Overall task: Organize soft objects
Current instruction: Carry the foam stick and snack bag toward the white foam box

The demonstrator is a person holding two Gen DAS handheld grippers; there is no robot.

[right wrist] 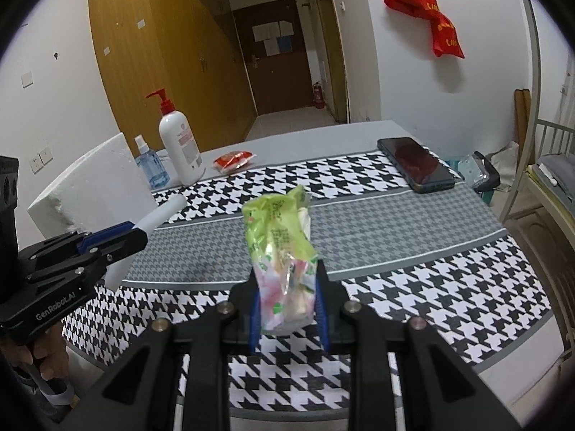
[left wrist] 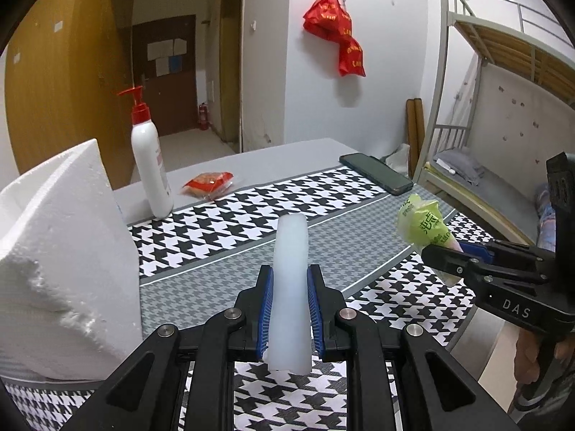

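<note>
while both grippers hang above the houndstooth cloth (left wrist: 222, 222), the left gripper (left wrist: 290, 287) has its fingers clamped on a white foam strip (left wrist: 291, 287), just beside a foam block (left wrist: 64, 251); the right gripper (right wrist: 286, 287) is clamped on a green tissue pack (right wrist: 280, 237).

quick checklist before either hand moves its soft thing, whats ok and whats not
1. Left tongs shut on the white translucent foam stick, which stands upright between the pads: ok.
2. Right tongs shut on the crinkly green plastic tissue pack: ok.
3. Both items held above the houndstooth tablecloth, neither touching it: ok.
4. The two held items apart from each other: ok.
5. Drop-off spot for the soft things: cannot tell. The big white styrofoam block may be a box, but no opening shows.
6. The black smartphone and the white pump bottle with red top lie well beyond both tongs: ok.
</note>
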